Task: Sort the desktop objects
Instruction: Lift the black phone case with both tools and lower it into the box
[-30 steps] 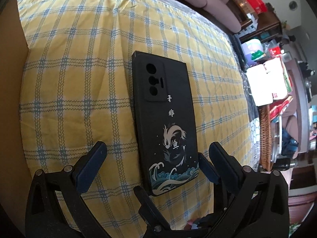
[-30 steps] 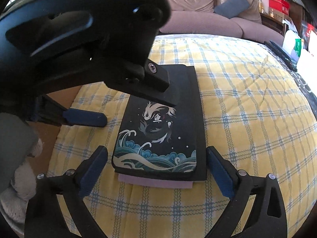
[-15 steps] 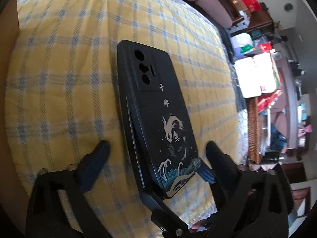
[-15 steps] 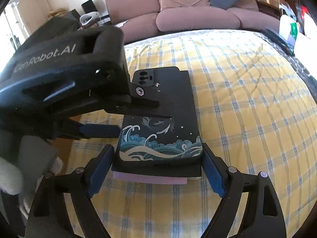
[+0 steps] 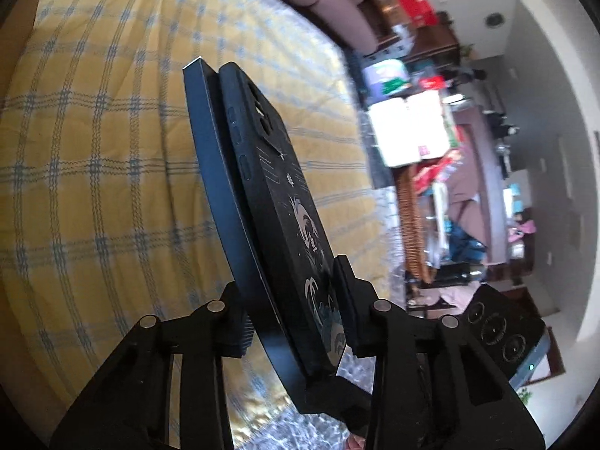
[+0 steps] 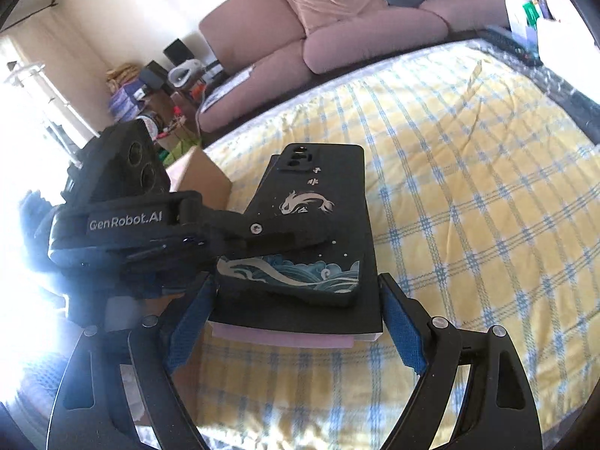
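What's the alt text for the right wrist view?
The left claw clamps a stack: a black phone case with fish and wave art on a black notebook, over a yellow checked cloth. The right claw straddles the stack's near end; contact is unclear. A pink sofa stands behind.

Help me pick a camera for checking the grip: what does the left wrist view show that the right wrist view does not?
Only left wrist: the phone and black notebook seen edge-on, pinched together between the fingers of the left hand-held gripper, whose jaws have just been closing. Only right wrist: a pink pad under the notebook, a sofa and a cardboard box. Both: the phone, the notebook and the yellow checked cloth.
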Demonstrator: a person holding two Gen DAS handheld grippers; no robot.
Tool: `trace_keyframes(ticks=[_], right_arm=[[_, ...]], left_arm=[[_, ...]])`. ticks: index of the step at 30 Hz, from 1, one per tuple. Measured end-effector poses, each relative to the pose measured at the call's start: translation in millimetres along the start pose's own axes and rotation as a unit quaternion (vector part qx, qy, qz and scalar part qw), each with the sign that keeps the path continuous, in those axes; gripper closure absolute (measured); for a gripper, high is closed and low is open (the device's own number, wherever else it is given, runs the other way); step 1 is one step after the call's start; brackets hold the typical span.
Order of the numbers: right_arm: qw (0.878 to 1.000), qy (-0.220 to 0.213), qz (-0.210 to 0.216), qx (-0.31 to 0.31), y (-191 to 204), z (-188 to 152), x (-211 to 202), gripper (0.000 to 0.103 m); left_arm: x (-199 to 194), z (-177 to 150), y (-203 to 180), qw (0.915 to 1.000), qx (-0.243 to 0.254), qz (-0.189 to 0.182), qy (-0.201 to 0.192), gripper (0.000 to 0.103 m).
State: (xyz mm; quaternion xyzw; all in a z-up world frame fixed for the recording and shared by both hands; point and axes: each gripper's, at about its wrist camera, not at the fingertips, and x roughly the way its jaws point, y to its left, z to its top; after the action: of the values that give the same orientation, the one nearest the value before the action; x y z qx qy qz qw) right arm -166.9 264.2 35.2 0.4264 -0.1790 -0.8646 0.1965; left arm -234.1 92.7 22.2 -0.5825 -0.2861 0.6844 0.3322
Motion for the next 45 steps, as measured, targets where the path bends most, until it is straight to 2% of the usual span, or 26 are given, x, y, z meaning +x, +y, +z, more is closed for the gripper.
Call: trace_keyframes(ticks=[7, 12, 16, 20, 23, 30, 35, 39, 42, 45], right_arm=[[0.999, -0.024, 0.012, -0.047, 54, -2, -41, 0.016], [0.995, -0.031, 0.034, -0.084, 108, -8, -62, 0.015], [0.992, -0.022, 0.051, -0.112, 160, -23, -61, 0.015], [0.990, -0.008, 0.068, -0.123, 201, -34, -39, 0.015], [0.989, 0.003, 0.074, -0.131, 228, -40, -17, 0.015], [0.986, 0.026, 0.029, -0.164, 266, -63, 38, 0.015], [0.986, 0.047, 0.015, -0.159, 262, -72, 62, 0.015], [0.987, 0.058, 0.006, -0.149, 258, -76, 70, 0.015], [0.985, 0.071, 0.006, -0.155, 259, -80, 75, 0.015], [0.987, 0.069, 0.003, -0.148, 258, -82, 77, 0.015]], left_arm=[[-72, -27, -22, 0.9971, 0.032, -0.048, -0.050, 0.071], [-136, -52, -15, 0.9927, 0.044, -0.070, -0.088, 0.072], [-187, -69, 7, 0.9911, 0.035, -0.061, -0.113, 0.072], [-235, -82, 44, 0.9894, 0.014, -0.053, -0.135, 0.072], [-251, -85, 72, 0.9884, -0.006, -0.051, -0.143, 0.072], [-248, -75, 136, 0.9872, -0.053, -0.056, -0.140, 0.071], [-228, -67, 157, 0.9881, -0.065, -0.051, -0.130, 0.070], [-220, -65, 148, 0.9922, -0.027, -0.009, -0.121, 0.066], [-211, -62, 144, 0.9949, -0.008, 0.028, -0.096, 0.055], [-199, -61, 132, 0.9933, 0.014, 0.066, -0.094, 0.048]])
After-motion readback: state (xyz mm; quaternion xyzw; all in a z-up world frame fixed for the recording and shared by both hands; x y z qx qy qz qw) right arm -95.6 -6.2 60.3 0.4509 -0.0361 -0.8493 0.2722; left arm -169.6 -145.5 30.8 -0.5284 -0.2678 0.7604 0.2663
